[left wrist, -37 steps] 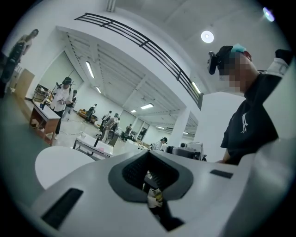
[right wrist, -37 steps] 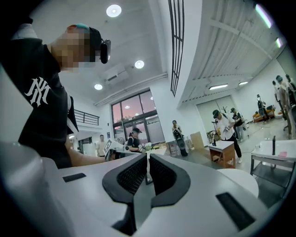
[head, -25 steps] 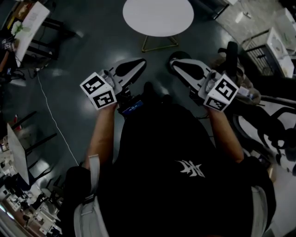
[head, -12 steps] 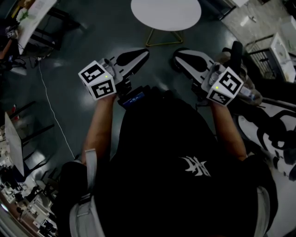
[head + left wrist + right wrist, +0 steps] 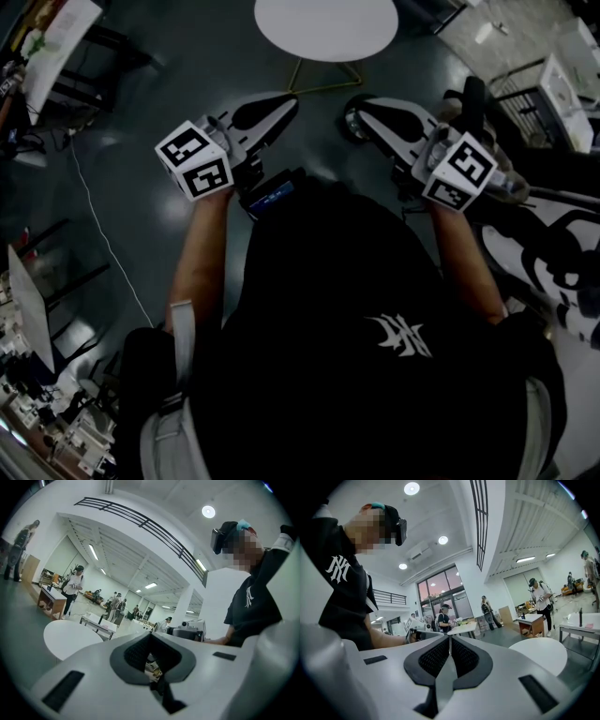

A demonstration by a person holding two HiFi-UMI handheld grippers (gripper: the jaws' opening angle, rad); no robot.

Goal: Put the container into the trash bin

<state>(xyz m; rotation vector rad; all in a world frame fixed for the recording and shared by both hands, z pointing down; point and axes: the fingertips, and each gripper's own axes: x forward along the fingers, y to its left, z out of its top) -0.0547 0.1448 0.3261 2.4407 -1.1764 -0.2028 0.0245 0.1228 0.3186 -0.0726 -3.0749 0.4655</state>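
Observation:
My left gripper (image 5: 287, 101) and right gripper (image 5: 354, 112) are held level in front of the person's chest, side by side above the dark floor. Both are shut with nothing between the jaws. In the left gripper view the left gripper (image 5: 150, 637) has its dark pads together, and in the right gripper view the right gripper (image 5: 450, 641) shows its pads meeting along a thin line. Each view shows the other arm and the person's black shirt. I can make out no container or trash bin in any view.
A round white table (image 5: 325, 26) on a thin metal frame stands just ahead; it also shows as the table (image 5: 70, 637) and the table (image 5: 539, 651). A white cable (image 5: 103, 234) runs across the floor at left. A wire cart (image 5: 548, 89) stands at right. Several people and desks fill the hall.
The head view sways a little. Both grippers stay shut and keep their places in front of the person.

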